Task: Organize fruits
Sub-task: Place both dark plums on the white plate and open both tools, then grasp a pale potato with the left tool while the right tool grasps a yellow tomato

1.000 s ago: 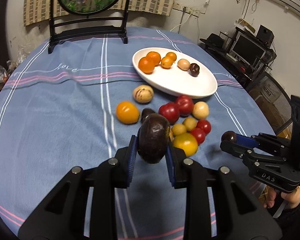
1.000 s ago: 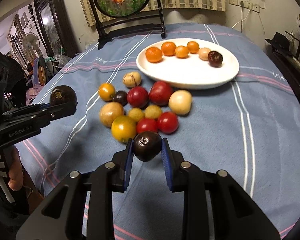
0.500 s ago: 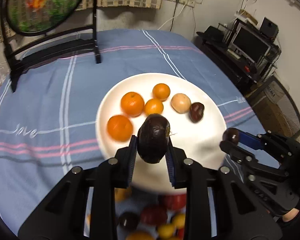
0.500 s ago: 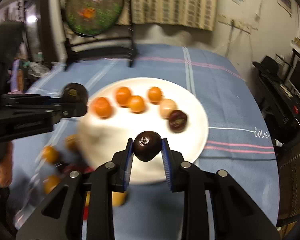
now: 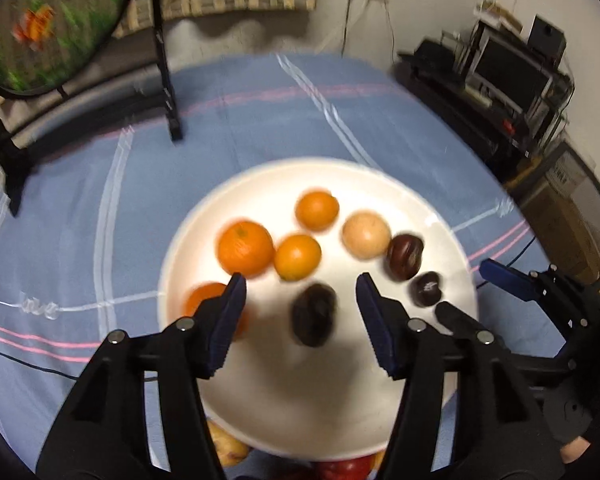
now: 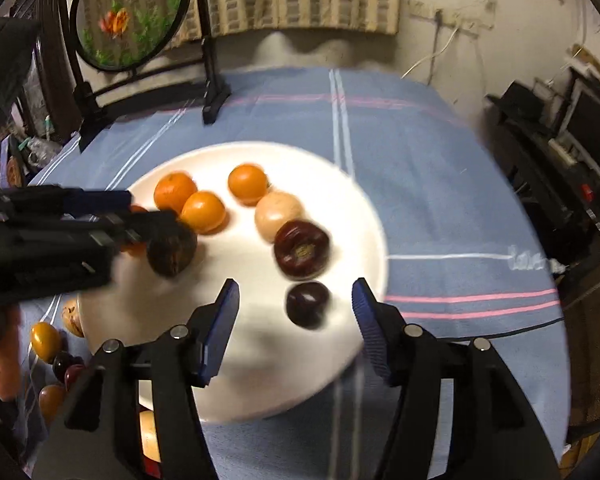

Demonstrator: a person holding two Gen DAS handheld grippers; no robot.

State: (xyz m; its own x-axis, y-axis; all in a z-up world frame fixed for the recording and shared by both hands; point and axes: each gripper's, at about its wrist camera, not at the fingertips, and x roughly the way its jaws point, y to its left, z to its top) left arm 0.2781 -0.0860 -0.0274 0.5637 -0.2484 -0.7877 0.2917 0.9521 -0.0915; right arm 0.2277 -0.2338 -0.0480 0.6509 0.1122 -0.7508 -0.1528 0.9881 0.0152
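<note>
Both grippers stand open over the white plate, each with a dark fruit loose between its jaws.

The left gripper point(image 5: 300, 312) has just been opening; a blurred dark brown fruit point(image 5: 314, 314) sits between its blue pads, touching neither. The right gripper point(image 6: 296, 308) has also just been opening, with a small dark purple fruit point(image 6: 307, 304) free between its jaws near the right rim of the white plate point(image 5: 284, 392). Farther on the plate lie four oranges point(image 5: 245, 246), a pale round fruit point(image 5: 366, 234) and a dark red fruit point(image 6: 301, 249). More fruits point(image 6: 46, 340) wait on the blue tablecloth point(image 6: 440, 184) at the near left.
</note>
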